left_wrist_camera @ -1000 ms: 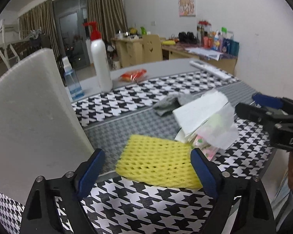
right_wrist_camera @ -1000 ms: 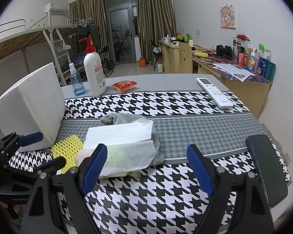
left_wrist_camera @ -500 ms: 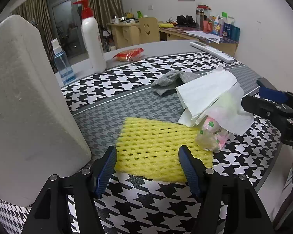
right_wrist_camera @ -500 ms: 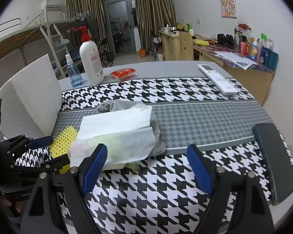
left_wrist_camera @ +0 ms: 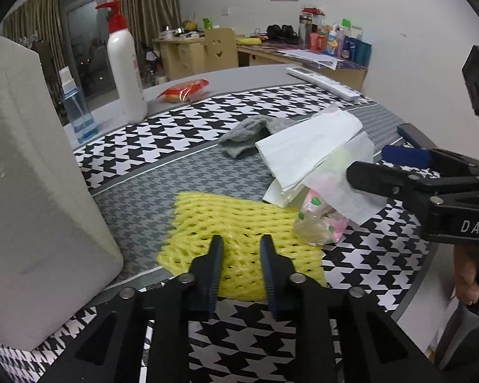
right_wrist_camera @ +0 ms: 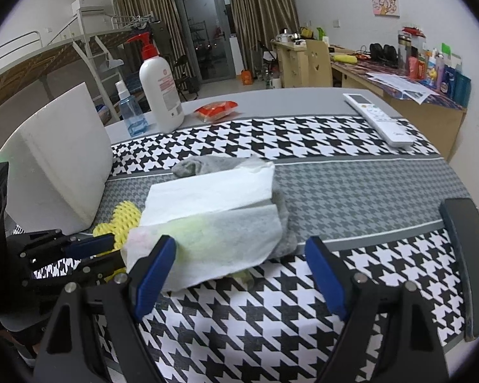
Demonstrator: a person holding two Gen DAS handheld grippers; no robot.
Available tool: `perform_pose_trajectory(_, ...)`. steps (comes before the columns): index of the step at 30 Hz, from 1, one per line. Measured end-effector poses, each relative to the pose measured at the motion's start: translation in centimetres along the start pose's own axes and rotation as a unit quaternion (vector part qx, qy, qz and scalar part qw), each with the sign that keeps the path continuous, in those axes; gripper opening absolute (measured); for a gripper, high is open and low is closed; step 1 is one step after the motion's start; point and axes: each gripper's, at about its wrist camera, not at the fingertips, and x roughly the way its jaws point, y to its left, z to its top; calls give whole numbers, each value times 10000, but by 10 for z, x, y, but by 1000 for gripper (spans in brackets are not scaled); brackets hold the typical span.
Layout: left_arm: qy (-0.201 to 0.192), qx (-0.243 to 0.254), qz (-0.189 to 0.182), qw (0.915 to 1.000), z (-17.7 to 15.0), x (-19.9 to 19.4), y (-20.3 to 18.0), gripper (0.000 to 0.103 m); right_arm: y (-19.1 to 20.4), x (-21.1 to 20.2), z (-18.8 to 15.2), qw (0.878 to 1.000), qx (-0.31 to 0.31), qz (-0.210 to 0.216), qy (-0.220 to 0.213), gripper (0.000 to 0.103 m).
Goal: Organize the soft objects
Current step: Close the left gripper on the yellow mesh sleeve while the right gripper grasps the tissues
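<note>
A: Two grippers, one pile. Biggest item first?

B: Item one, white foam block point(left_wrist_camera: 32, 175), upright at the table's left edge, just beside the yellow net. Item two, white paper sheet point(right_wrist_camera: 207, 191), folded, lying over a grey cloth point(left_wrist_camera: 255, 134). Item three, thin tissue point(right_wrist_camera: 214, 242), draped over a printed plastic bag point(left_wrist_camera: 319, 223).

A: And the yellow piece?

B: Item four, yellow foam mesh sleeve point(left_wrist_camera: 239, 223), flat on the grey band of the houndstooth tablecloth point(right_wrist_camera: 303, 335), touching the plastic bag at its right corner.

A: Grippers?

B: Left gripper point(left_wrist_camera: 239, 249): jaws have just been closing, now narrow, pinching the near edge of the mesh sleeve so it puckers between them. Right gripper point(right_wrist_camera: 239, 265): jaws wide, nothing between them, hanging just before the tissue.

A: Step in hand?

B: Probably the pick-up of the mesh sleeve. Next move calls for a gentle lift clear of the bag; the mesh may snag or slip, being thin and springy.

A: Surroundings?

B: Far side of the table: white pump bottle point(right_wrist_camera: 161, 92), small blue spray bottle point(right_wrist_camera: 129, 115), red snack packet point(right_wrist_camera: 215, 110), white remote control point(right_wrist_camera: 378, 119). Room: curtains, loft bed, cluttered wooden desk.
</note>
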Motion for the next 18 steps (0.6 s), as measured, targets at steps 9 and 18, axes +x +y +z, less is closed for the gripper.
perform_pose_trajectory(9, -18, 41, -64, 10000, 0, -2, 0, 11, 4, 7, 3, 9999, -69, 72, 122, 41)
perform_pose_trajectory(18, -117, -1, -102, 9999, -1, -9, 4, 9, 6, -5, 2, 9997, -204, 88, -30, 7)
